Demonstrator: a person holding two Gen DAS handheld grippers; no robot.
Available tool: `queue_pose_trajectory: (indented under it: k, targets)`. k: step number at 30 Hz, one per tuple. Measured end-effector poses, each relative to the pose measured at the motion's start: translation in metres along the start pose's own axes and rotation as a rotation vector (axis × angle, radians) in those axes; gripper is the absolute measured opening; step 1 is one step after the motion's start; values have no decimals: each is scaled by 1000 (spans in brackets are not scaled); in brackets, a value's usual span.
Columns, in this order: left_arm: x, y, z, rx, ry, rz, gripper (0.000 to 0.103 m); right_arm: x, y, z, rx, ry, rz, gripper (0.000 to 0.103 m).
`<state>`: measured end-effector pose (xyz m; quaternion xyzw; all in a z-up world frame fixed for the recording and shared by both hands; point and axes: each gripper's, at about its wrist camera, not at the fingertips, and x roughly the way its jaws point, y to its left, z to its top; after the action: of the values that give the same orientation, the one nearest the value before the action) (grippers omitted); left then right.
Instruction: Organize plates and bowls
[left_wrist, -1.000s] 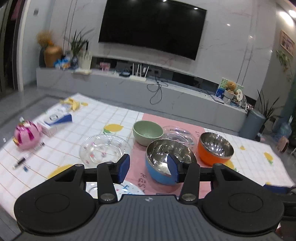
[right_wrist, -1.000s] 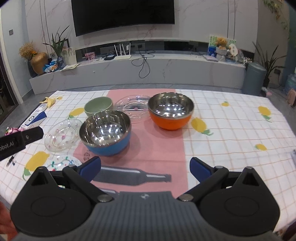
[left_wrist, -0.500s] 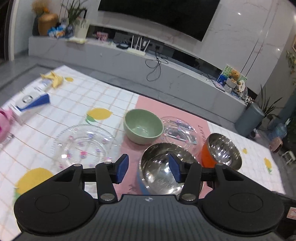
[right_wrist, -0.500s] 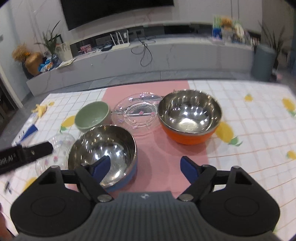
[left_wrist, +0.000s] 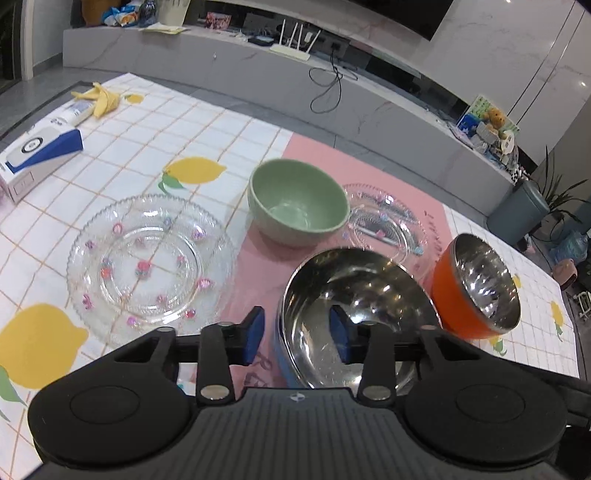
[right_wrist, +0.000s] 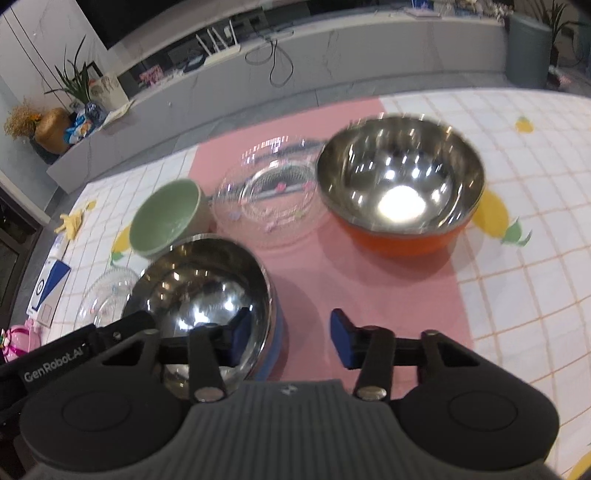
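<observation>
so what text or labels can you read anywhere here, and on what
"GenRobot.AI": white letters on the left gripper, side of its body, seen in the right wrist view.
Pink mat: dark printed letters by the blue bowl and along the mat's right edge, too cut off and blurred to read.
White and blue box: round logo and small print, unreadable.

Blue steel bowl (left_wrist: 354, 306) upright, its near rim between both claws' pads; beyond it, green bowl (left_wrist: 298, 202), clear glass plate (left_wrist: 388, 221), orange steel bowl (right_wrist: 400, 188); second glass plate (left_wrist: 149, 264) left of the left claw (left_wrist: 297, 334).
</observation>
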<state>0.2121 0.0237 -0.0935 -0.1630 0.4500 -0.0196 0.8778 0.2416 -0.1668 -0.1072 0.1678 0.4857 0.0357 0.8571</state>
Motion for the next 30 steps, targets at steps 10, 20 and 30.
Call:
queue_pose_trajectory:
  k: [10, 20, 30]
  targets:
    - [-6, -9, 2, 22, -8, 27, 10, -1, 2, -5, 50, 11, 8, 11]
    - [-58, -20, -14, 14, -54, 3, 10, -53, -5, -21, 59, -34, 38, 12]
    - [-106, -29, -49, 2, -84, -30, 10, -115, -21, -61, 88, -71, 74, 13]
